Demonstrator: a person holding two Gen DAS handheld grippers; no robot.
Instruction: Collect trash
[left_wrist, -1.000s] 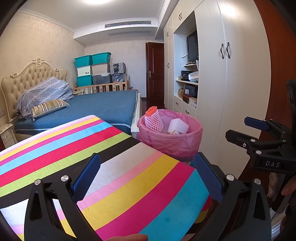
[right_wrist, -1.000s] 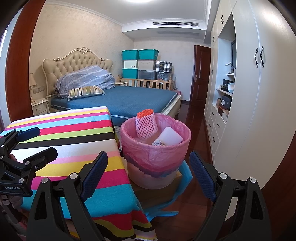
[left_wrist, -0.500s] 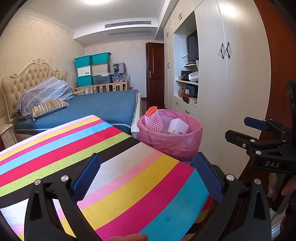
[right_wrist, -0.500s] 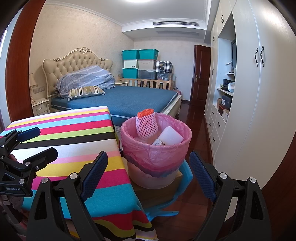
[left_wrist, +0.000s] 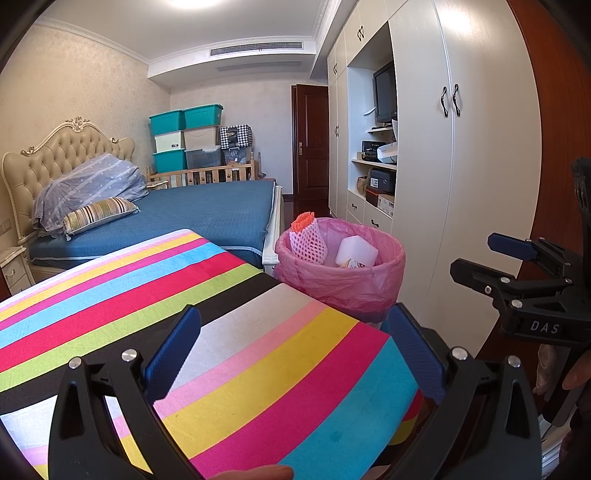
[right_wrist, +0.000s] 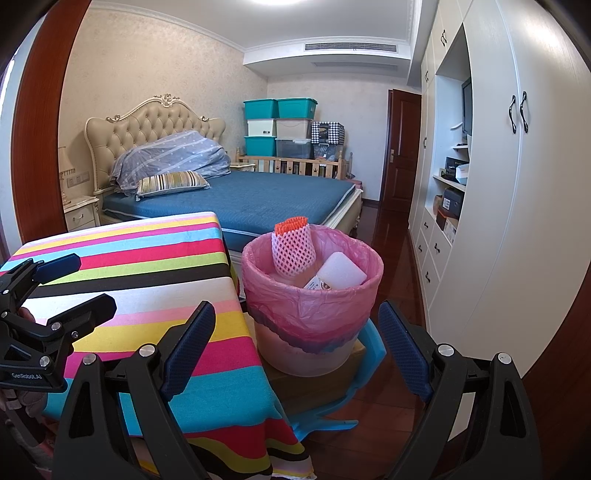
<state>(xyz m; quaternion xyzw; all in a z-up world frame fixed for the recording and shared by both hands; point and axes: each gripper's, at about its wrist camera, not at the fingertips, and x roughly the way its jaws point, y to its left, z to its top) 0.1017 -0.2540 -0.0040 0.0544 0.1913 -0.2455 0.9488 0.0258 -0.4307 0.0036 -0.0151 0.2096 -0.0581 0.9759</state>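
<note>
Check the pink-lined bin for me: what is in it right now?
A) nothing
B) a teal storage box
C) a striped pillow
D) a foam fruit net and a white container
D: the pink foam net and a white container sit inside the bin.

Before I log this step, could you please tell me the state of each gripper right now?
Left gripper: open, holding nothing, above the rainbow-striped tablecloth.
Right gripper: open, holding nothing, facing the pink-lined waste bin.
</note>
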